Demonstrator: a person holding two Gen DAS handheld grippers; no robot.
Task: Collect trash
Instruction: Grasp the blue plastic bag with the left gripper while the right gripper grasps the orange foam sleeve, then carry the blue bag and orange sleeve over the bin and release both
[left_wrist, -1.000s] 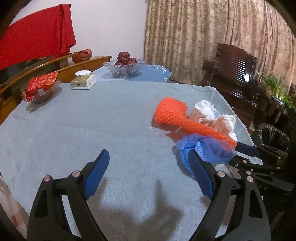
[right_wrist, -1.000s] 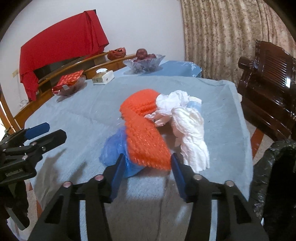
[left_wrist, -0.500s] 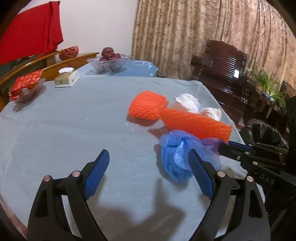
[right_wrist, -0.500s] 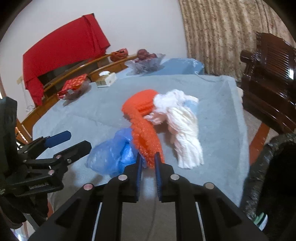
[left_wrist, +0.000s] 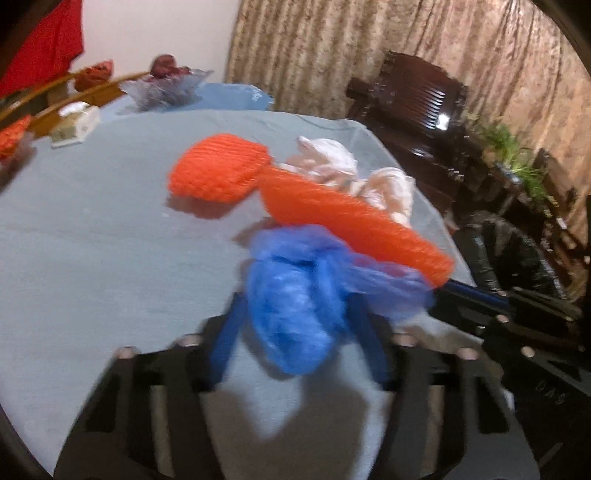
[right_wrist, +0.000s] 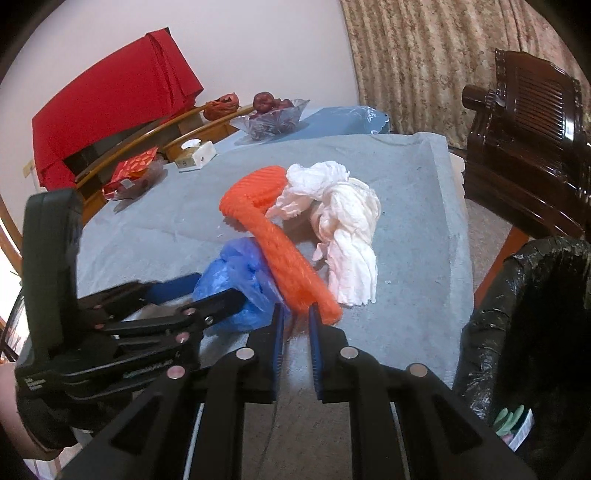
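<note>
The blue plastic bag (left_wrist: 295, 306), just left of the orange foam net (right_wrist: 284, 254), is straddled by the left gripper (left_wrist: 295, 332), its grip undeterminable; the net's near end is pinched by the right gripper (right_wrist: 295, 314); the bag could be snagged when the net is lifted.

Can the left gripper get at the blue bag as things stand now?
Probably yes. The left gripper already has its fingers on either side of the blue bag, nothing between them. Only the orange net, pinched by the right gripper, lies across the bag's far edge.
</note>
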